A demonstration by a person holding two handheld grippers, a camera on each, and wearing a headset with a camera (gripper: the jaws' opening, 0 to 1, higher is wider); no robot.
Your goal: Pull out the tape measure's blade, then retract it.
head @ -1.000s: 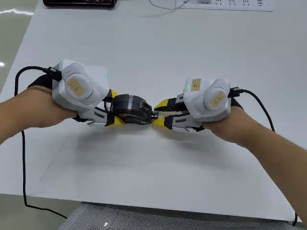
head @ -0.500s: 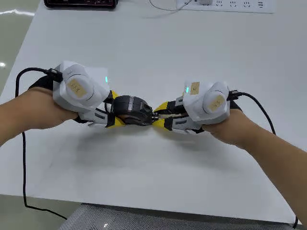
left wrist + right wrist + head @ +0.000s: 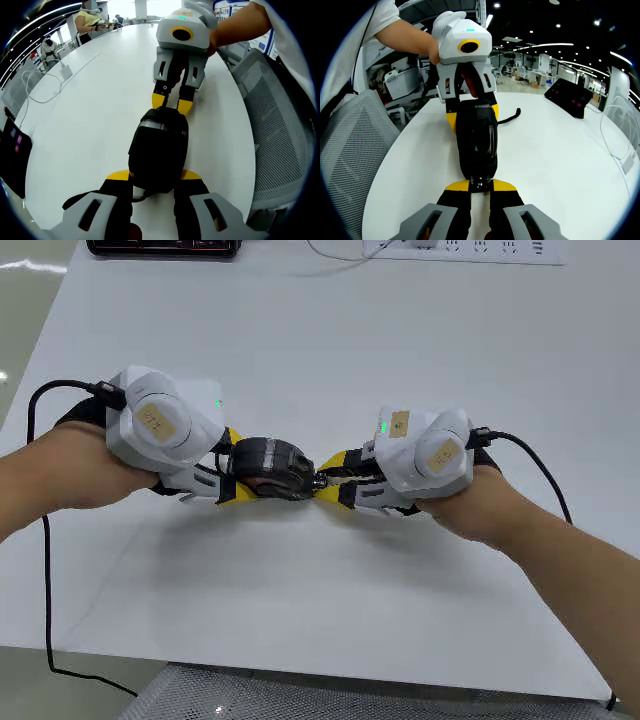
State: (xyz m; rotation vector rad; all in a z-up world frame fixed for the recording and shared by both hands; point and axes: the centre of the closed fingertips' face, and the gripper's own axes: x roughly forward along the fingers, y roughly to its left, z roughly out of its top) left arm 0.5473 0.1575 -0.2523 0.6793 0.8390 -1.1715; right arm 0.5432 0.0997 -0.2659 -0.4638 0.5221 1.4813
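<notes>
A black tape measure point(image 3: 268, 467) lies on the white table point(image 3: 330, 350) between the two grippers. My left gripper point(image 3: 237, 464) is shut on the case point(image 3: 159, 150), its yellow-tipped jaws clamped on both sides. My right gripper point(image 3: 332, 483) meets the case's front end, jaws closed on the blade's end hook point(image 3: 479, 183). Hardly any blade shows outside the case point(image 3: 476, 140). In the left gripper view the right gripper point(image 3: 172, 102) touches the far end of the case. In the right gripper view the left gripper point(image 3: 470, 114) holds the case from behind.
A power strip point(image 3: 470, 248) with a white cable lies at the table's far edge, and a dark device point(image 3: 165, 247) sits at the far left. Black cables trail from both grippers. A grey mesh chair point(image 3: 250, 695) stands at the near edge.
The right gripper has moved left toward the case, and the short length of blade seen a second ago has gone back in. The left gripper holds steady.
</notes>
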